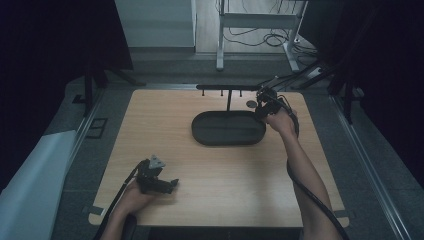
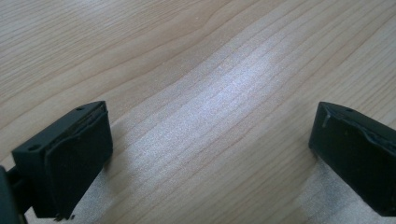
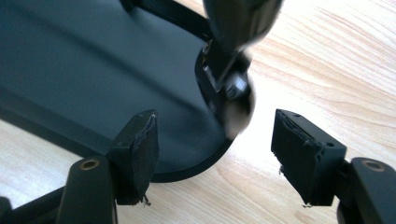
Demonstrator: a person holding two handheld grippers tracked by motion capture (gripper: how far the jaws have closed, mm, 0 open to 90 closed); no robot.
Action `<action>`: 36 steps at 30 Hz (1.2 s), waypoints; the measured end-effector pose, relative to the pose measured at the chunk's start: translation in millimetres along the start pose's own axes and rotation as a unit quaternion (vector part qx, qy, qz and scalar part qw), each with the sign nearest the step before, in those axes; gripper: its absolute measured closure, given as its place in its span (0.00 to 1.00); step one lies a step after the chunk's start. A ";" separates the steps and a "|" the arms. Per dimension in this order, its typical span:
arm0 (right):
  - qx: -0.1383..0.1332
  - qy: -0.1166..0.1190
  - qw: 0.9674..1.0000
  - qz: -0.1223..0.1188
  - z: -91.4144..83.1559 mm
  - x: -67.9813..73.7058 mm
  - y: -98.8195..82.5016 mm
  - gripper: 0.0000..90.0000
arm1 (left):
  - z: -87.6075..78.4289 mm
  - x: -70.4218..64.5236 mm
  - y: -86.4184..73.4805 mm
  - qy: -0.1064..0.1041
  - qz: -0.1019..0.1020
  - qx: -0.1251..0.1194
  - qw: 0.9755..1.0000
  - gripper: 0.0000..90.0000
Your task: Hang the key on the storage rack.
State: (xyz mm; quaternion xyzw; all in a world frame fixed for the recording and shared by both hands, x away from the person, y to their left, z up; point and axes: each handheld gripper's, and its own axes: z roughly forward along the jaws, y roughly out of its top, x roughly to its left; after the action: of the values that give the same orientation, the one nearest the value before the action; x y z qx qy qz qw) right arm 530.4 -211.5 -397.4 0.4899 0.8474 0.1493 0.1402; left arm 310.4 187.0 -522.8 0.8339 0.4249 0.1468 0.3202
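My right claw (image 3: 215,156) hangs released over the right rim of the dark oval tray (image 1: 228,128), a blurred metal piece (image 3: 236,91) between its jaws. My left claw (image 1: 161,184), also released, rests on bare table (image 1: 165,115) well toward the tray's near-left, open wood around it.

Dim room: grey floor (image 1: 165,67), white metal frame (image 1: 257,21), tangled cables (image 1: 260,37).

Black hand-held gripper (image 1: 173,182), trailing cable

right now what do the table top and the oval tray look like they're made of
Table top: pale wood or wood-look laminate, going by the long grain lines and soft satin sheen.
Oval tray: matte black, smooth with a raised rim; probably plastic or coated metal, the look leaves it open.
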 end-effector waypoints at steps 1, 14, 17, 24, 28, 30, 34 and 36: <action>0.000 0.001 1.000 -0.003 -0.4 0.9 -1.0 0.34 | 0.0 0.0 0.0 0.000 0.000 0.000 1.000 0.00; -0.018 0.019 0.999 -0.027 -10.7 12.9 -12.7 0.26 | 0.1 0.0 0.0 0.000 -0.001 0.000 1.000 0.00; -0.019 0.018 0.999 -0.030 -12.4 14.6 -16.6 0.24 | 0.1 0.0 0.0 0.000 -0.001 0.000 1.000 0.00; -0.020 0.022 0.998 -0.046 -16.4 19.8 -26.1 0.18 | -0.1 -0.2 0.0 0.000 -0.002 0.000 1.000 0.00; -0.021 0.028 0.998 -0.052 -18.9 22.4 -31.8 0.16 | -0.1 0.0 0.1 0.000 -0.001 0.000 1.000 0.00; -0.024 0.034 0.998 -0.051 -21.3 23.5 -34.5 0.15 | -0.1 0.0 0.1 0.000 -0.001 0.000 1.000 0.00; -0.031 0.040 0.997 -0.059 -26.9 25.8 -39.9 0.15 | -0.1 -0.1 0.1 0.000 -0.001 0.001 1.000 0.00; -0.034 0.044 0.997 -0.061 -29.1 26.6 -42.9 0.14 | -0.1 -0.1 0.1 -0.001 -0.001 0.000 1.000 0.00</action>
State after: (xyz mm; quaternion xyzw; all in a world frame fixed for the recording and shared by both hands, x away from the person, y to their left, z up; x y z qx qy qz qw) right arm 472.6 -212.0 -390.0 0.4253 0.8754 0.1906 0.1284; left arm 310.4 187.0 -522.7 0.8337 0.4258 0.1458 0.3201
